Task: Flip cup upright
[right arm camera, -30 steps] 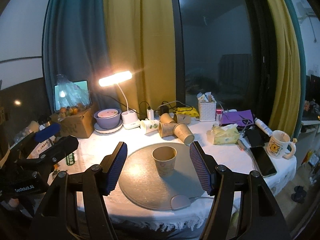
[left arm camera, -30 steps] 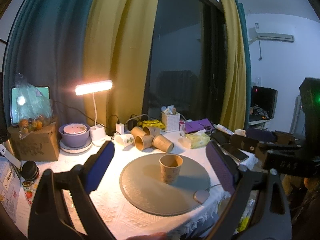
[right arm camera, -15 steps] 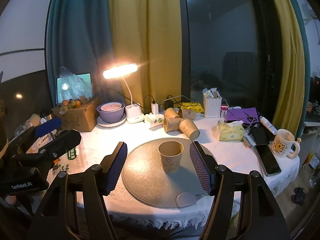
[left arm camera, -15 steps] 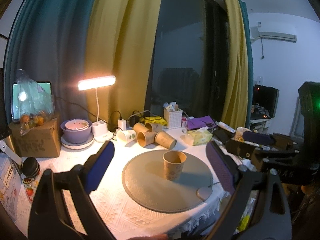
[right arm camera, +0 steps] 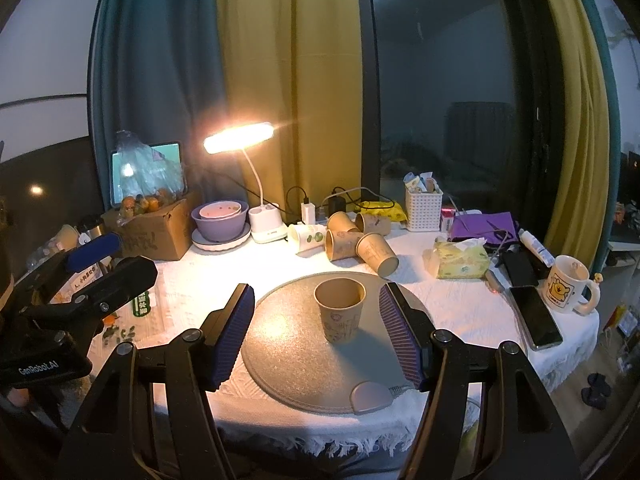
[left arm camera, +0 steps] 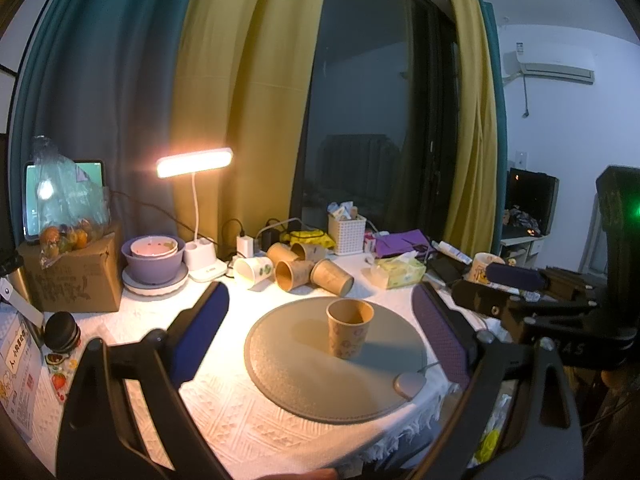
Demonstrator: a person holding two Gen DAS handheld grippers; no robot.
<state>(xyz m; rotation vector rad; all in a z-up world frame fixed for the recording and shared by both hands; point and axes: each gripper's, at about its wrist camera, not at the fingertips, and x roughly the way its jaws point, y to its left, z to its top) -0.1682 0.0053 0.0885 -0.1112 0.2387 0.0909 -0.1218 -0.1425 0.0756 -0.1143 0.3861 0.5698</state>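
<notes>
1. Now, your paper cup (right arm camera: 340,309) stood upright, mouth up, on the round grey mat (right arm camera: 288,352) that lay on the white tablecloth (right arm camera: 460,312); its inside looked empty.
2. You held the right gripper (right arm camera: 316,334) back from the cup with its jaws wide apart and nothing between the ribbed blue pads (right arm camera: 234,334); the cup showed in the gap beyond the tips, touching neither.
3. You kept the left gripper (left arm camera: 320,334) spread open too, gripping nothing, with the cup (left arm camera: 349,328) framed beyond its dark blue pads (left arm camera: 198,338).
4. Behind the mat, four brown paper cups (right arm camera: 356,236) lay tipped on their sides in a cluster, with a white cup (right arm camera: 306,238) on its side just to their left.
5. A lit desk lamp (right arm camera: 240,138) stood behind them, beside a purple bowl (right arm camera: 220,222) on a plate.
6. Off to your right sat a tissue pack (right arm camera: 460,260), a phone (right arm camera: 536,316) and a cartoon mug (right arm camera: 566,290).
</notes>
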